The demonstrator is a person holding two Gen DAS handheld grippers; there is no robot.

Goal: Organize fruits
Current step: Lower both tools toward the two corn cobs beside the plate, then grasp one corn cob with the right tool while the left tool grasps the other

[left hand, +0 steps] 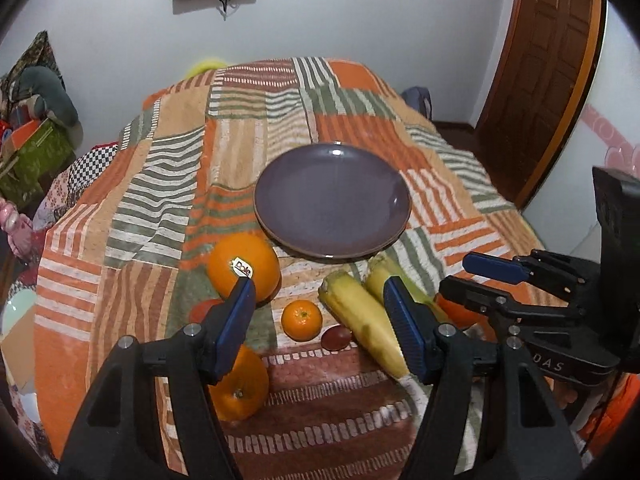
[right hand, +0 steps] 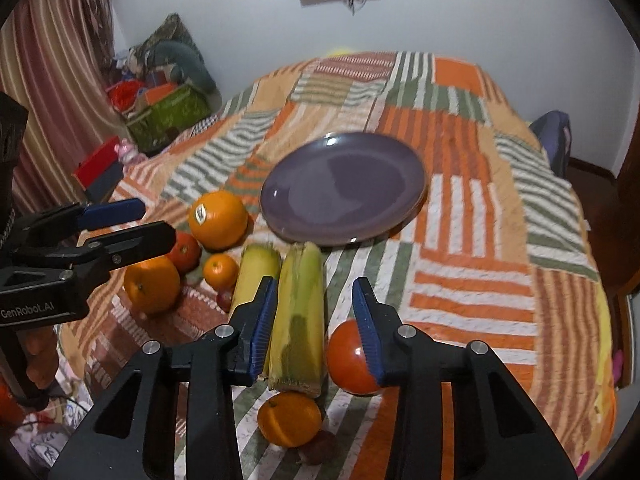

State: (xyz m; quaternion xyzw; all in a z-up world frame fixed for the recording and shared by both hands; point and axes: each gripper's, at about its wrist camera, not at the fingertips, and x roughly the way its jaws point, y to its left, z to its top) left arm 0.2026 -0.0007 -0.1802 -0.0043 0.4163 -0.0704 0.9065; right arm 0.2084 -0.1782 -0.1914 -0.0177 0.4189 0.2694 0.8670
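On the left we see our left gripper [left hand: 320, 312] with its jaws wide and nothing between them, above a small orange [left hand: 301, 319] on the striped bedspread [right hand: 472, 248]. A large stickered orange [left hand: 243, 267] lies just left of the purple plate [left hand: 332, 200]. Further right, our right gripper [right hand: 314, 320] has narrower jaws around a corn cob [right hand: 300, 316], not pressing it, a tomato [right hand: 350, 358] beside it.

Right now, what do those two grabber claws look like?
Both look alike: the left gripper and right gripper have chunky black plastic arms with triangle-shaped holes, silver round bolts, and flat blue ribbed pads on the fingers. White lettering is printed on the black bodies. No sleeves or cables are clearly visible.
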